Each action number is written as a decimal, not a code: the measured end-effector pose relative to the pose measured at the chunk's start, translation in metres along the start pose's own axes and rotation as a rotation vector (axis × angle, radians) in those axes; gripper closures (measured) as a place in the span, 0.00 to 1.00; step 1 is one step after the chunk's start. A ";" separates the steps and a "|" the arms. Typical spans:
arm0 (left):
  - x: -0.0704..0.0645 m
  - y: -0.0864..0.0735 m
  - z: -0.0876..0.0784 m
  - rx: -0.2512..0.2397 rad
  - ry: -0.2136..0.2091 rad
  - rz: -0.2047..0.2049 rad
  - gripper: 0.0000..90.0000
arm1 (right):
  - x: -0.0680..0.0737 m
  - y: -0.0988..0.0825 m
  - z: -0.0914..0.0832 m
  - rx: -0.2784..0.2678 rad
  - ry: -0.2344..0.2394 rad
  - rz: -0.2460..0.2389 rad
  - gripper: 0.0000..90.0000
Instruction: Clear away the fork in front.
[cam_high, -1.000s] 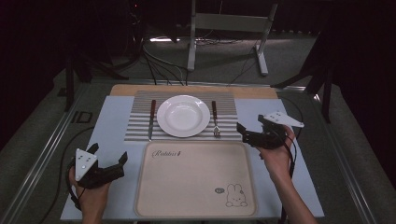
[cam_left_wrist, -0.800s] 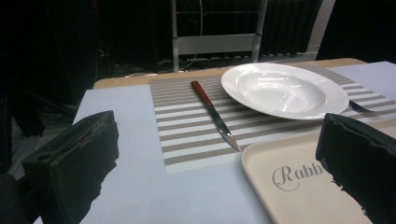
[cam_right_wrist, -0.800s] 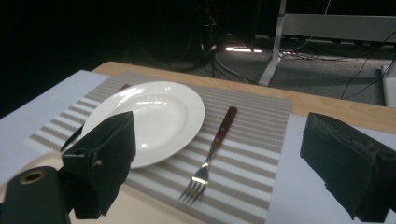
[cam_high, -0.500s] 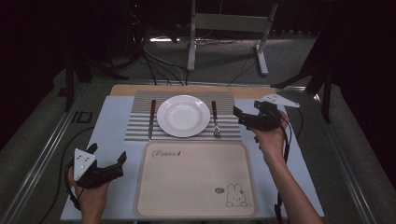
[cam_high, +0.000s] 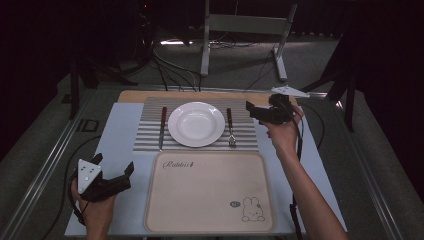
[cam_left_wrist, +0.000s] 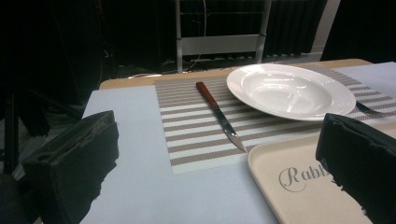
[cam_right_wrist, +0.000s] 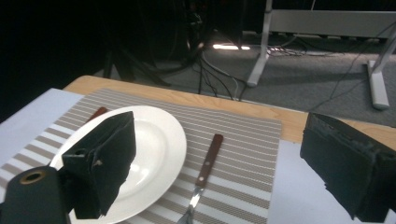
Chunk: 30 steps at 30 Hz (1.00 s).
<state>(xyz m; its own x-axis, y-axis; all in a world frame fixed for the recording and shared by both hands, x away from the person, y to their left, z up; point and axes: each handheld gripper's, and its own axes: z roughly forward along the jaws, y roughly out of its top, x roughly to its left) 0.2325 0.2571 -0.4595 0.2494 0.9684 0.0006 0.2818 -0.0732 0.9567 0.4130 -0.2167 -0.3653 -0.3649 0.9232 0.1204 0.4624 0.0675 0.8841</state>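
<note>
A white plate (cam_high: 196, 124) sits in the middle of a striped placemat (cam_high: 247, 135). A knife (cam_high: 162, 127) with a red-brown handle lies to its left and a fork (cam_high: 230, 127) to its right. My right gripper (cam_high: 257, 107) hovers open just right of the fork, above the placemat's far right corner, jaws pointing left. In the right gripper view the open right gripper (cam_right_wrist: 219, 140) frames the fork (cam_right_wrist: 205, 163) and the plate (cam_right_wrist: 154, 135). My left gripper (cam_high: 115, 166) is open and empty near the table's front left. The left gripper view shows the left gripper (cam_left_wrist: 217, 140) facing the knife (cam_left_wrist: 219, 114) and plate (cam_left_wrist: 289, 91).
A beige tray (cam_high: 210, 192) with a rabbit print and nothing on it lies in front of the placemat, on a pale blue mat (cam_high: 122, 130). A cable (cam_high: 299, 150) trails along my right forearm. Beyond the wooden table edge (cam_high: 150, 95) stand metal frame legs (cam_high: 205, 45) on a dark floor.
My right gripper has moved away from me and slightly right, from beside the tray's far corner to the placemat's far right corner. The left gripper has stayed put.
</note>
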 end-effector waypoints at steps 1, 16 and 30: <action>0.000 0.000 0.000 -0.001 0.000 -0.001 0.00 | -0.001 0.003 0.004 0.004 -0.006 0.009 0.12; 0.001 0.000 0.001 0.000 0.000 -0.001 0.00 | -0.002 0.023 0.041 0.045 -0.077 -0.007 0.12; 0.002 0.000 0.000 -0.004 0.002 -0.006 0.00 | 0.000 0.011 0.080 0.114 -0.097 0.000 0.12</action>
<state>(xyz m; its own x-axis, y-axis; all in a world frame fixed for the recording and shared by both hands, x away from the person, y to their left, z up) 0.2327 0.2592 -0.4594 0.2459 0.9693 -0.0041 0.2797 -0.0669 0.9578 0.4828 -0.1859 -0.3917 -0.2879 0.9550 0.0712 0.5529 0.1050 0.8266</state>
